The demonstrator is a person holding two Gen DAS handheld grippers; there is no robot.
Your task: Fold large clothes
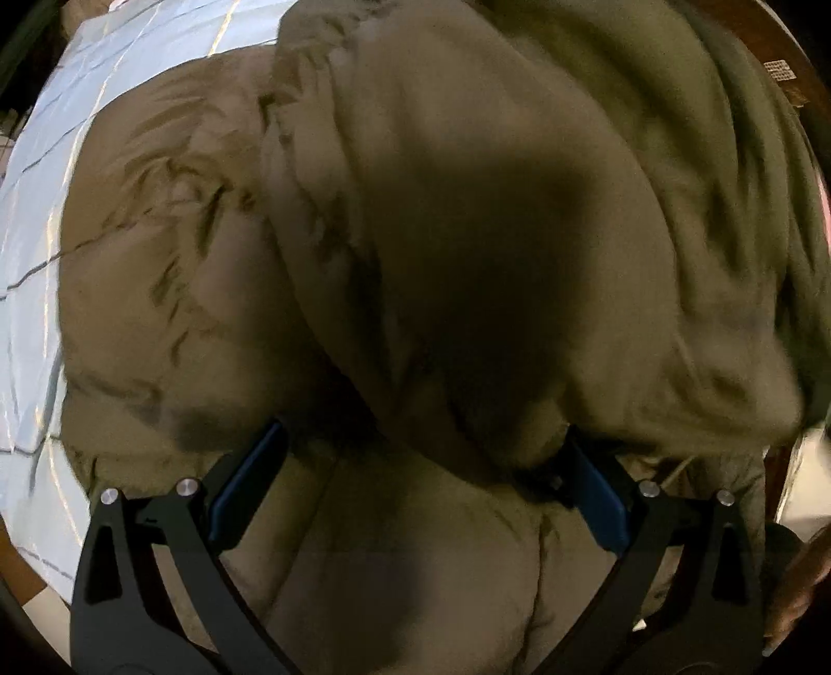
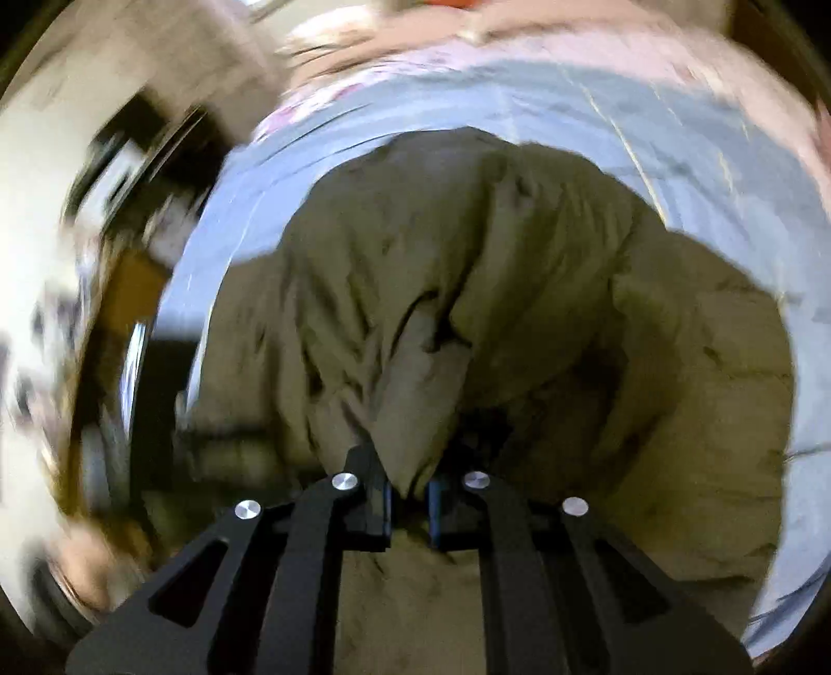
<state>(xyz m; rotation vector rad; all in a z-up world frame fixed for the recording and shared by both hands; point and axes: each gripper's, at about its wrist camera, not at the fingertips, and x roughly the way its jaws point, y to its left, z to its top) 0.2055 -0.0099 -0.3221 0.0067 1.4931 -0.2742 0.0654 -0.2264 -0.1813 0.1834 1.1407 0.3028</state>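
Observation:
A bulky olive-brown padded jacket [image 1: 467, 207] lies bunched on the bed and fills most of the left wrist view. My left gripper [image 1: 423, 439] points steeply down just above it, jaws wide open, blue pads showing. A thick fold of the jacket droops over the tip of its right finger [image 1: 597, 498]. In the right wrist view the same jacket [image 2: 519, 285] rises in a ridge toward my right gripper [image 2: 410, 477], which is shut on a pinched fold of the fabric. That view is blurred by motion.
A light blue checked bed sheet [image 1: 52, 181] lies under the jacket and shows again beyond it [image 2: 571, 104]. Pink bedding [image 2: 571, 41] lies further back. Dark wooden furniture [image 1: 779, 52] stands at the upper right. Blurred room clutter [image 2: 104, 207] lies off the bed's left side.

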